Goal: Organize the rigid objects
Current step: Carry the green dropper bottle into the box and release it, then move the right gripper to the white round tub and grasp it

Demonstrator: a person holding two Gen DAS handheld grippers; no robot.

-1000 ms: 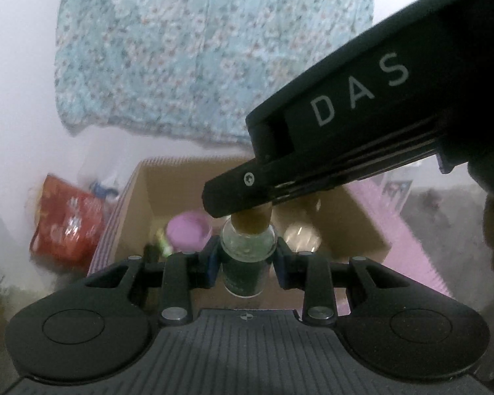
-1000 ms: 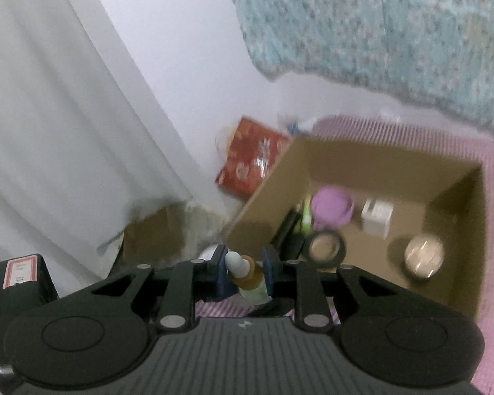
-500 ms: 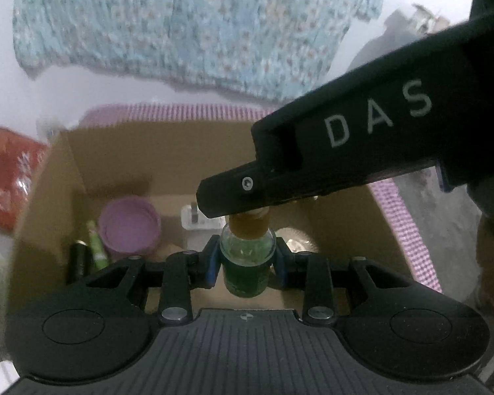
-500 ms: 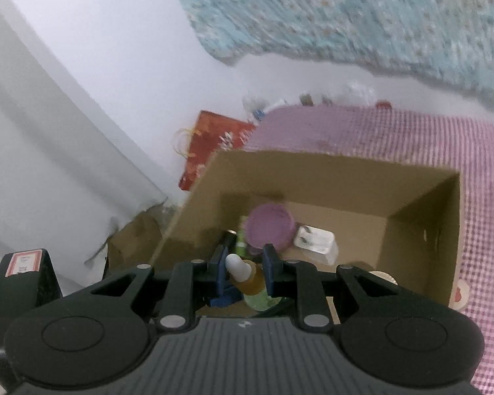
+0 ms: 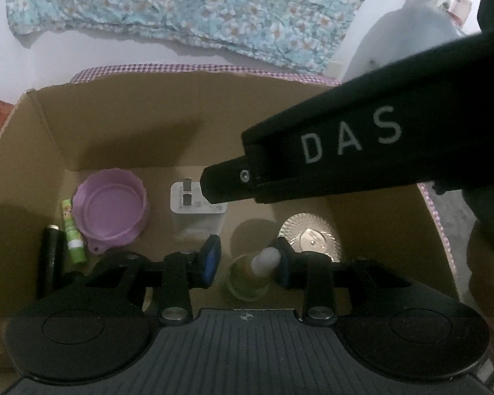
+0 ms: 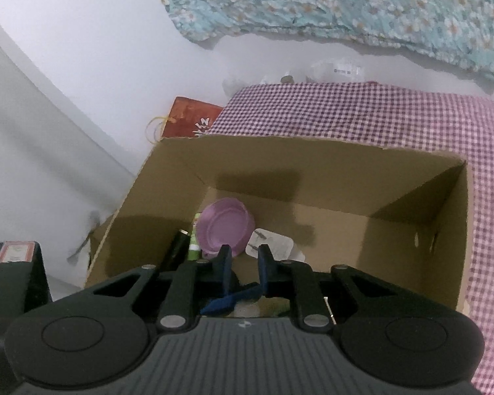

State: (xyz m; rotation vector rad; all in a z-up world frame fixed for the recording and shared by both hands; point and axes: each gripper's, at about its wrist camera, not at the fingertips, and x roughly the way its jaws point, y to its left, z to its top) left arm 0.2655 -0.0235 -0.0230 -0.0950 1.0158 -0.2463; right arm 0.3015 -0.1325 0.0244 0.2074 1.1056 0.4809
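Since the earlier frames both hand-held grippers have dropped toward the cardboard box [image 5: 131, 115], which now fills each view. The right one has also come off the top of the green dropper bottle [image 5: 247, 279].

The left hand-held gripper [image 5: 247, 253] has just been opening. The bottle sits loose between its jaws, clear of the left pad and against or just beside the right one, low against the box's near wall. I cannot tell whether its base rests on the box floor. The right hand-held gripper [image 6: 244, 253] has just been closing on nothing. Its jaws stand a narrow gap apart and empty, above the middle of the box.

Across the box floor, left to right, lie a black tube [image 5: 49, 256], a green stick [image 5: 72, 233], a purple lid [image 5: 112, 210], a white plug adapter [image 5: 197, 197] and a ridged gold disc [image 5: 309, 240].

The main risk, as I judge it, is the bottle toppling. It looks tilted, so if the right pad drags on it as the left hand-held gripper lifts away, it could fall onto the disc just beside it or roll toward the adapter. If it is glass, it could crack or leak from the dropper.

A blue strip [image 6: 230, 299] hangs loose under the right jaws. If that is pad lining, the next grasp with that hand-held gripper may slip.
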